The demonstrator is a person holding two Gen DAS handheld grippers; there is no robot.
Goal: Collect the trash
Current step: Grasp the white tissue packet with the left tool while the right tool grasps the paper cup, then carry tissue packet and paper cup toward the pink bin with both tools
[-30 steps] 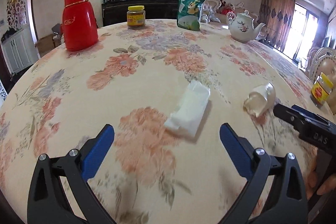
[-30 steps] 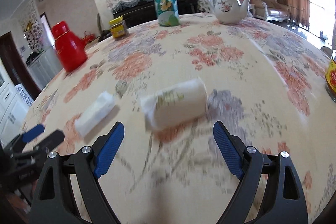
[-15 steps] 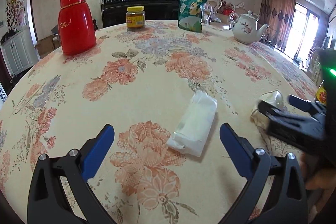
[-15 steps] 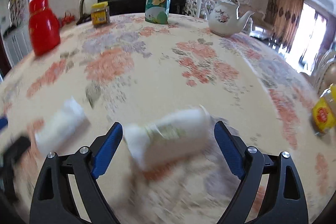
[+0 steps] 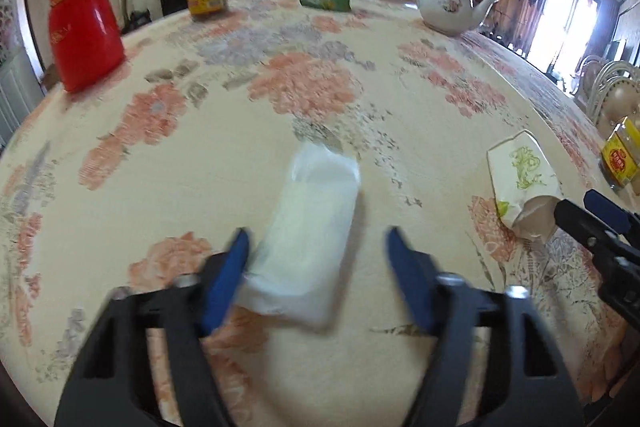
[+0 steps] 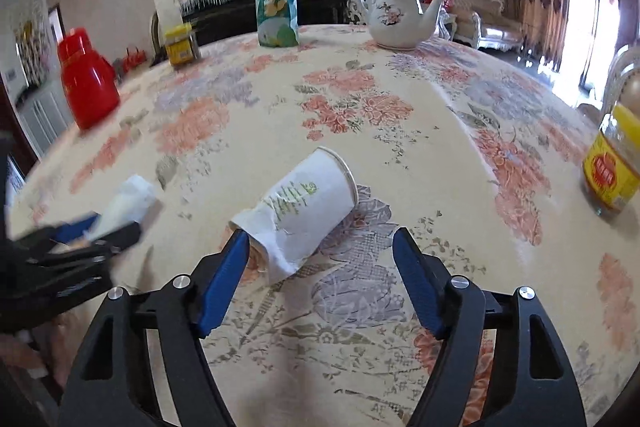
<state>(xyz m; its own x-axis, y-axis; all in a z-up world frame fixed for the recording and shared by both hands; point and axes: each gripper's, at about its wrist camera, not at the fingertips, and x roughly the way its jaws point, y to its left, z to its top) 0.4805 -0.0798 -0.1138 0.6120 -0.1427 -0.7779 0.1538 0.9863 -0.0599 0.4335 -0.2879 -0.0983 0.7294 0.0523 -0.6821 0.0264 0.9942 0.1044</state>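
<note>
On the round bench (image 5: 224, 131) under its floral cloth, the left tool (image 5: 316, 251) straddles a white plastic-wrapped tissue pack (image 5: 308, 227) lying flat toward the near edge. Its jaws have just been closing, one blue pad at the pack's side, the other apart, so no grip. The right tool (image 6: 320, 247) has also been closing around a crumpled white paper cup (image 6: 300, 207) on its side, not yet clamped.
</note>
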